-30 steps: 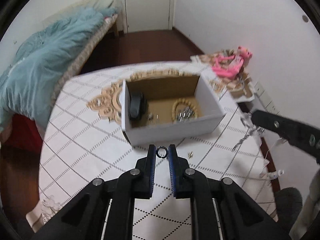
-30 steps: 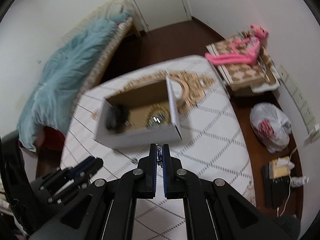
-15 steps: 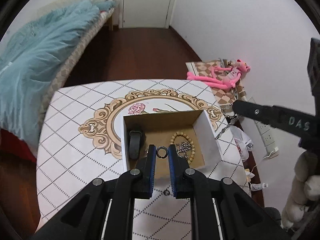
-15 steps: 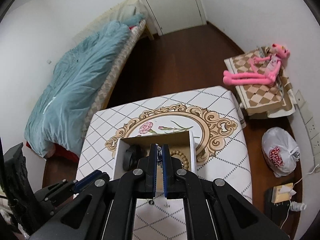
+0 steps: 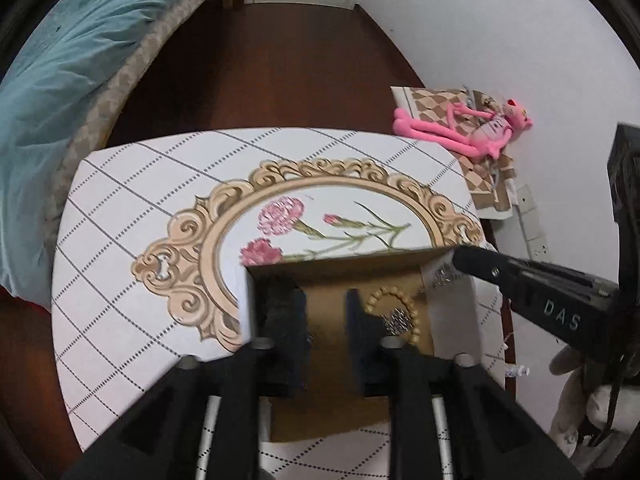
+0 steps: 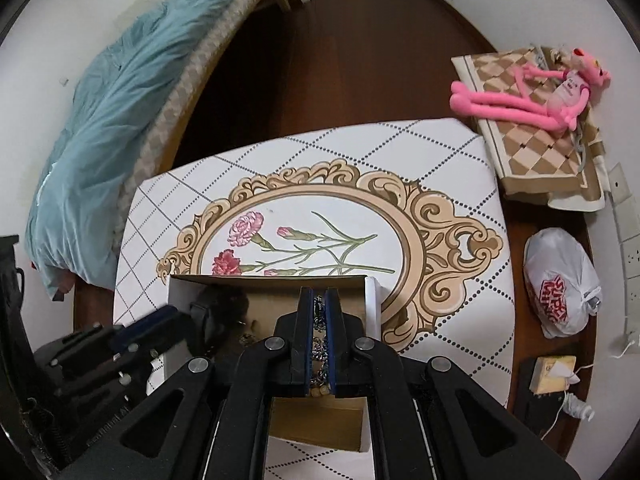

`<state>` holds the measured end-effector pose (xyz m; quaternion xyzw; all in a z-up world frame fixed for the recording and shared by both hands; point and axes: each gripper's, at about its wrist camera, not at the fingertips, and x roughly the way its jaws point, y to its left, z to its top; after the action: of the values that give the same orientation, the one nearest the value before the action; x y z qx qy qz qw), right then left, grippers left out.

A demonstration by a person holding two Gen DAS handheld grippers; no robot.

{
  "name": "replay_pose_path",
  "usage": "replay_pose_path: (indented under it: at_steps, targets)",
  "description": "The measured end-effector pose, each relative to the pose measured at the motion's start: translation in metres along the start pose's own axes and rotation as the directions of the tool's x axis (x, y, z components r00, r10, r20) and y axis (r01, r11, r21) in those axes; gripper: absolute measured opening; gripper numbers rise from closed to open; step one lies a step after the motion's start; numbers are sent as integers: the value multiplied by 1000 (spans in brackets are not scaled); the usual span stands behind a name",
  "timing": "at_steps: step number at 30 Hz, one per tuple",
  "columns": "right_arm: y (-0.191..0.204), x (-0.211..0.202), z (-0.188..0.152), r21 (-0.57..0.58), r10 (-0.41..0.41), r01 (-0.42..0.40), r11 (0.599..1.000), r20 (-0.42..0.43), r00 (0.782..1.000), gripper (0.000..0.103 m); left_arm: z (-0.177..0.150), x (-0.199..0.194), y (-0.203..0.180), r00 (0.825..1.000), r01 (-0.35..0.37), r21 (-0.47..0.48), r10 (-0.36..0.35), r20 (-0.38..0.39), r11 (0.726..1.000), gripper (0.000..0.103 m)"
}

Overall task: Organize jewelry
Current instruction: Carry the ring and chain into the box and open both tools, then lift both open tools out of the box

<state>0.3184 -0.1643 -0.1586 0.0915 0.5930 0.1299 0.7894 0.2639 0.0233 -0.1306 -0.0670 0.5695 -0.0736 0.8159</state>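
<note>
While over box (image 6: 372,300), left gripper (image 5: 326,300) jaws parted, right gripper (image 6: 319,300) pinching chain (image 6: 318,322).

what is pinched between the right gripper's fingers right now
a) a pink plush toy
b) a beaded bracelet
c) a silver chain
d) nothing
c: in the right wrist view the right gripper is shut on a silver chain that runs down between its blue pads, above the open cardboard box.

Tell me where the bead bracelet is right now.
Left wrist view: the bead bracelet lies in the box, right side, ringing a silver chain.
</note>
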Motion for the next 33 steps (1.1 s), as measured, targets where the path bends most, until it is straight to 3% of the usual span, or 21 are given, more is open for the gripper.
replay_pose_path:
  at_steps: [2, 5, 7, 9, 11, 13, 15, 19, 26, 33]
  targets:
    - [-1, -2, 0, 3, -6, 6, 1000, 5, 1000, 13, 2, -6, 5, 1000, -4, -12, 5, 27, 1000, 67]
    - [-2, -5, 0, -1, -22, 22, 1000, 16, 1000, 27, 4, -15, 17, 998, -22, -40, 23, 50, 999, 70]
    - [-3, -9, -3, 4, -22, 22, 1000, 24, 999, 43, 2, -19, 26, 997, -46, -55, 49, 62, 997, 78]
    - [-3, -12, -5, 0, -52, 52, 999, 36, 998, 49, -2, -22, 32, 995, -64, -68, 69, 71, 996, 95]
    - [-3, -15, -10, -7, -76, 76, 997, 47, 996, 59, -7, -23, 38, 991, -99, -75, 105, 80, 992, 95]
    - [0, -15, -17, -26, -124, 125, 992, 47, 991, 85, -13, -22, 41, 987, -129, -77, 135, 81, 989, 98]
    - [4, -14, -27, -52, -189, 192, 980, 52, 981, 94, -21, -21, 43, 983, -154, -76, 161, 90, 985, 103]
    - [8, -9, -44, -81, -249, 252, 964, 46, 967, 95, -36, -18, 40, 974, -200, -56, 205, 102, 978, 103]
    - [15, -8, -71, -88, -282, 286, 954, 62, 957, 97, -59, -18, 32, 973, -206, -51, 210, 94, 977, 103]
    - [21, -39, -90, -64, -284, 295, 953, 143, 948, 97, -77, -41, 23, 959, -242, -57, 248, 140, 969, 103]
